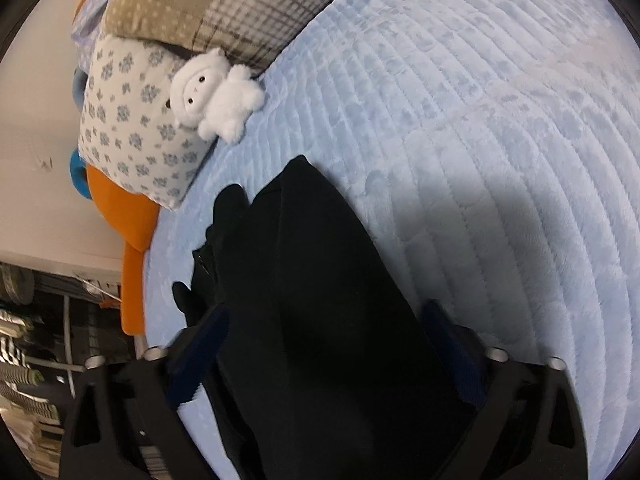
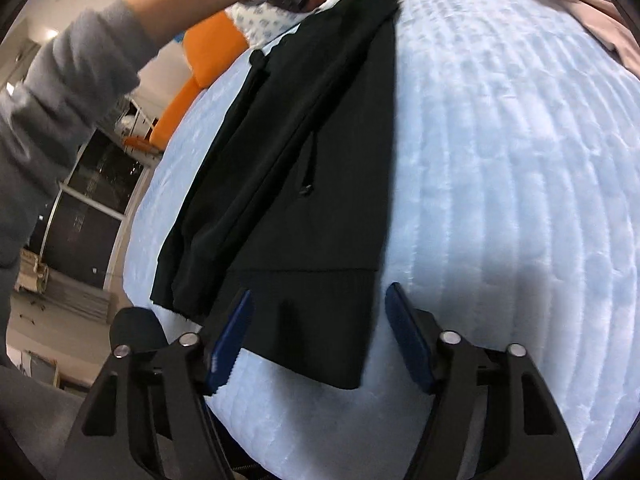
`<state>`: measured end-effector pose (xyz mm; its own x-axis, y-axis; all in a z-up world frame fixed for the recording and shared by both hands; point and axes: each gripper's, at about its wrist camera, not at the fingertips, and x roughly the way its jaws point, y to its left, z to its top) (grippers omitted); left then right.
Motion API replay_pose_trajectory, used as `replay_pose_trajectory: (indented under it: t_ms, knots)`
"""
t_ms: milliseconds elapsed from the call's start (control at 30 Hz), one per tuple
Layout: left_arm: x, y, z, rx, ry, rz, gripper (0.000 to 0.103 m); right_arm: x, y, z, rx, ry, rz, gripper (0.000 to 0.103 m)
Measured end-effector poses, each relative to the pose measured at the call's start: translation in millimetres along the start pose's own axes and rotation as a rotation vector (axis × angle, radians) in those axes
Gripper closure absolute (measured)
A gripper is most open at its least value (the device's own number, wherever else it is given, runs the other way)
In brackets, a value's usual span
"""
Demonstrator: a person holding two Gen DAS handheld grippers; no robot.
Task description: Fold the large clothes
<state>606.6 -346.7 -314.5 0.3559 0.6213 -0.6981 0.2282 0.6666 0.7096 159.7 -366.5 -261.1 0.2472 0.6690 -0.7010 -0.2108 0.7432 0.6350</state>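
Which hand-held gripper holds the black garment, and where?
Neither visibly clamps the black garment: right hand-held gripper straddles its hem, left hand-held gripper its far end.

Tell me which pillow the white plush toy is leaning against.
The snowflake-print pillow; the white plush toy rests on it, below the plaid pillow.

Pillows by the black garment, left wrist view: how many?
2: a snowflake-print pillow behind the white plush toy, and a plaid pillow above it. More may be hidden.

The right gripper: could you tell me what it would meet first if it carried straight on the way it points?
Most likely the black garment, whose hem already lies between the right gripper's open fingers.
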Motion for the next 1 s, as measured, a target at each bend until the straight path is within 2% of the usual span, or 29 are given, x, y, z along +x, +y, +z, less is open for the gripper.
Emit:
replay_pose_trajectory:
  t_ms: [33, 67, 100, 167, 200, 233, 267, 333, 400, 533, 600, 733, 833, 1000]
  knots:
    - [2, 0, 0, -0.003, 0.017, -0.012, 0.043, 2, -1, 1, 0.005, 0.011, -0.007, 0.059]
    - [3, 1, 0, -0.007, 0.028, -0.03, 0.05, 2, -3, 1, 0.016, 0.013, -0.003, 0.061]
    - [3, 0, 0, -0.005, 0.034, -0.054, 0.054, 3, -5, 2, 0.028, 0.016, -0.005, 0.064]
    - [4, 0, 0, 0.002, 0.025, -0.067, 0.061, 4, -13, 2, 0.072, 0.016, -0.008, 0.08]
    - [5, 0, 0, 0.002, 0.023, -0.084, 0.065, 2, -16, 2, 0.084, 0.01, -0.009, 0.085]
    - [6, 0, -1, -0.001, 0.023, -0.107, 0.076, -1, -16, 0, 0.091, -0.009, -0.005, 0.092]
    - [6, 1, -1, -0.007, 0.024, -0.142, 0.082, -3, -12, -2, 0.081, -0.022, -0.005, 0.097]
    - [3, 8, -3, -0.008, 0.006, -0.199, 0.089, -7, 2, -4, 0.032, -0.044, -0.047, 0.098]
    - [2, 22, -5, -0.025, -0.004, -0.293, 0.091, -10, 16, 0, 0.005, -0.062, -0.037, 0.098]
    - [3, 72, -15, -0.066, -0.045, -0.584, 0.093, -17, 59, 12, -0.099, -0.076, -0.011, 0.098]
    - [9, 103, -22, -0.118, -0.065, -0.721, 0.093, -17, 86, 19, -0.171, -0.069, 0.002, 0.098]
    - [29, 170, -46, -0.222, -0.161, -0.989, 0.093, -2, 133, 26, -0.28, -0.033, 0.023, 0.098]
    - [59, 207, -68, -0.276, -0.209, -1.109, 0.093, 20, 159, 26, -0.349, 0.033, 0.014, 0.098]
    - [133, 233, -96, -0.389, -0.199, -1.24, 0.093, 55, 177, 23, -0.407, 0.128, -0.03, 0.098]
